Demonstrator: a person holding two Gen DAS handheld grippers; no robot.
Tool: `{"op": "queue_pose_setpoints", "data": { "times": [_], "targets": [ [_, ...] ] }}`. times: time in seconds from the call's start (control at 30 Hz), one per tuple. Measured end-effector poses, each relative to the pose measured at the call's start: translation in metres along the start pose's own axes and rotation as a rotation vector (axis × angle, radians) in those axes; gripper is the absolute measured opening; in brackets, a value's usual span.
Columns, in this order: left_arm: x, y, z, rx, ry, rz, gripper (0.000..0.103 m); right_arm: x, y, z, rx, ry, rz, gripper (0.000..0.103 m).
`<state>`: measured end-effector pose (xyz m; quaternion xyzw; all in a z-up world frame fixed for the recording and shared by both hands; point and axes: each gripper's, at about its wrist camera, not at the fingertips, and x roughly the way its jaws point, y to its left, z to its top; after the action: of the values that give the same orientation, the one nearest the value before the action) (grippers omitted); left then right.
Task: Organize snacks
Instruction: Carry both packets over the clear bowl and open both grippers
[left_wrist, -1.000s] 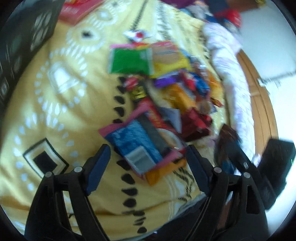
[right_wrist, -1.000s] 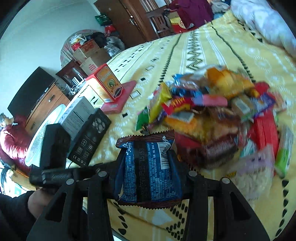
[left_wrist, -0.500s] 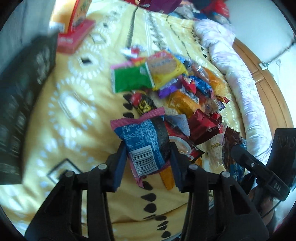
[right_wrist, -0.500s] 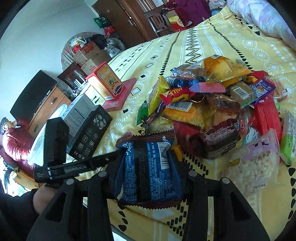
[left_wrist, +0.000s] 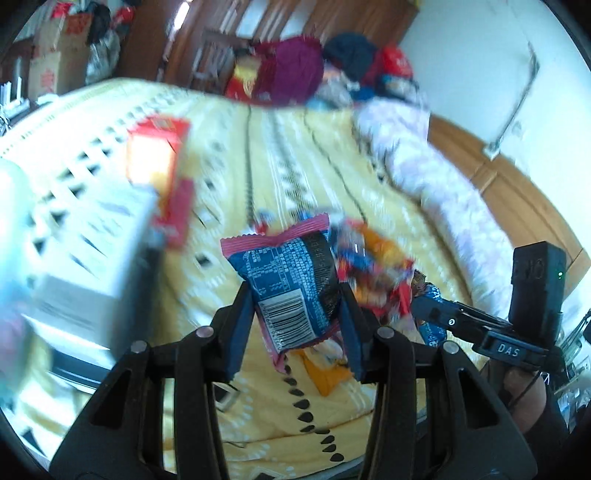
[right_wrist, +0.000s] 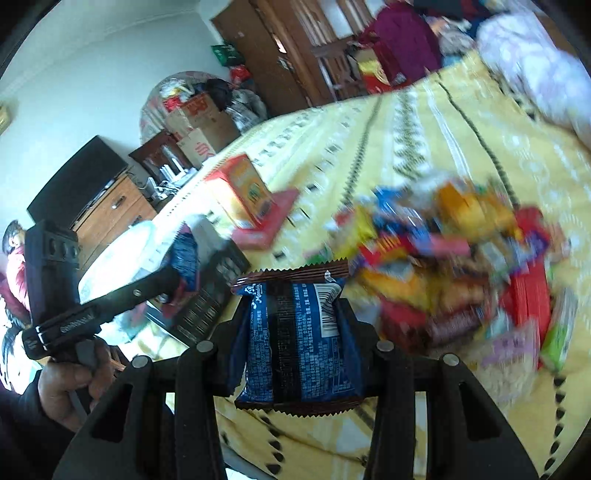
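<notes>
From my left gripper's (left_wrist: 295, 325) camera, I saw my two blue pads squeezed on a blue pack (left_wrist: 291, 280) with pink crimped ends. The jaws had closed in on it during the last second, and now they held it by its sides, up off the yellow bedspread (left_wrist: 303, 155). Its barcode faced the camera. Behind it, lower down, lay the snack pile (left_wrist: 373, 273), all blurry. On the left stood an orange box (left_wrist: 155, 151) and a grey box (left_wrist: 88, 258), blurry too. At the right edge I saw my right gripper (left_wrist: 428, 314) side on, with a bit of blue wrapper in its tip.

From my right gripper's (right_wrist: 291, 339) camera, my pads were pressed tight on a second blue pack (right_wrist: 295, 343), this one with brown zigzag ends. It stood upright between the pads, above the near edge of the bedspread (right_wrist: 424, 122). The snack pile (right_wrist: 454, 258) spread out on the right, smeared by blur. The orange box (right_wrist: 243, 192) sat on a red tray (right_wrist: 269, 225) further back. On the left, my hand (right_wrist: 70, 384) held the left gripper (right_wrist: 177, 273), with its pack at the tip.
</notes>
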<state>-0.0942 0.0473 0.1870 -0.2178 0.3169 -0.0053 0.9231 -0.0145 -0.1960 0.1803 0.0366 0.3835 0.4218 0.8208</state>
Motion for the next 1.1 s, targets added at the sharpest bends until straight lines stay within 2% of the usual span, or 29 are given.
{"op": "queue_pose_setpoints", "data": {
  "times": [0.13, 0.3, 0.43, 0.6, 0.83, 0.93, 1.1],
  "targets": [
    [-0.046, 0.036, 0.018, -0.042, -0.098, 0.062, 0.045, 0.013, 0.060, 0.031, -0.105, -0.018, 0.066, 0.048],
    [-0.108, 0.112, 0.028, -0.155, -0.193, 0.188, 0.045, 0.053, 0.150, 0.053, -0.234, 0.005, 0.179, 0.048],
    [-0.143, 0.164, 0.024, -0.241, -0.234, 0.271, 0.045, 0.092, 0.220, 0.056, -0.316, 0.048, 0.265, 0.048],
    [-0.158, 0.216, 0.010, -0.335, -0.226, 0.333, 0.045, 0.144, 0.291, 0.046, -0.381, 0.136, 0.333, 0.048],
    [-0.157, 0.238, -0.008, -0.386, -0.173, 0.328, 0.045, 0.195, 0.342, 0.021, -0.408, 0.223, 0.361, 0.048],
    [-0.165, 0.244, -0.013, -0.391, -0.169, 0.324, 0.046, 0.208, 0.351, 0.014, -0.414, 0.246, 0.358, 0.048],
    [-0.171, 0.253, -0.015, -0.409, -0.165, 0.325, 0.055, 0.225, 0.352, 0.010, -0.414, 0.280, 0.353, 0.052]
  ]
}}
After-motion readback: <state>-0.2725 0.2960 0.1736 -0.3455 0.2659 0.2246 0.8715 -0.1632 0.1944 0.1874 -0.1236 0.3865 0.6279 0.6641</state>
